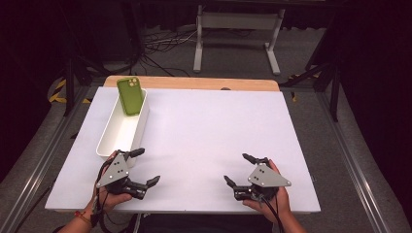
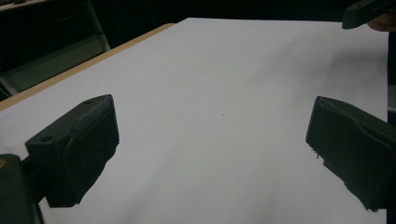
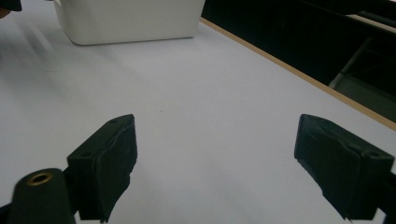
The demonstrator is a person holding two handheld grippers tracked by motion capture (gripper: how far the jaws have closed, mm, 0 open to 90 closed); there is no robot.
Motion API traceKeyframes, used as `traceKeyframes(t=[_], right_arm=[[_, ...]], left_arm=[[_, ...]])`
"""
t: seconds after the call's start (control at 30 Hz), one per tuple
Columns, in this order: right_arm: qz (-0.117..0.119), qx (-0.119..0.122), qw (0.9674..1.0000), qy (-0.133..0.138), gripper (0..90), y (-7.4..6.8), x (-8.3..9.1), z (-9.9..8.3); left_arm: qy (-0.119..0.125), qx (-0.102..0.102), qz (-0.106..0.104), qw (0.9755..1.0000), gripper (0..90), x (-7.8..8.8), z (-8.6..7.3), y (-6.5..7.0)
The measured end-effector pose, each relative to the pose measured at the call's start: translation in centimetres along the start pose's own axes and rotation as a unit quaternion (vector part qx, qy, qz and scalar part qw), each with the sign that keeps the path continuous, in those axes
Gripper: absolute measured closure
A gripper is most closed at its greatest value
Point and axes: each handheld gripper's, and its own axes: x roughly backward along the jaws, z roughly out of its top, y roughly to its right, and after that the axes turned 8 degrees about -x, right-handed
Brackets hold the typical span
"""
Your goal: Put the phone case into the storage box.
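Nearest the person, the left gripper sits low over the white table top, just off the near end of the white tray, its jaws spread wide with nothing between them. The right gripper is well to the right of the tray, near the table's front edge, its jaws also wide apart and empty. Both point inward, toward each other across bare table.

The left gripper view shows the gap between its own jaws as plain white surface, and in the top right corner a dark tip of the right gripper, cut off by the frame. The right gripper view shows what the left one does not: the short end wall of the tray beyond its jaws, seen from low down, so the tray's inside is hidden from there.

Farther off in the high view, a green phone lies tilted at the far end of the tray, its lower part down inside and its top, camera lenses up, leaning against the tray's far end. Whether it touches the tray's floor cannot be made out. Beyond the tray, the table's wooden far edge shows, and past it a white frame and cables on the dim floor.
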Motion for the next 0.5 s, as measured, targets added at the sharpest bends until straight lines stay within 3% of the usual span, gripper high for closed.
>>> traceKeyframes(t=[0.5], right_arm=[[-0.015, 0.002, 0.9999, 0.0, 14.4, 0.1, 0.44, 0.04]], left_arm=[[-0.006, -0.013, -0.002, 0.9999, 4.4, -0.26, -0.11, 0.56]])
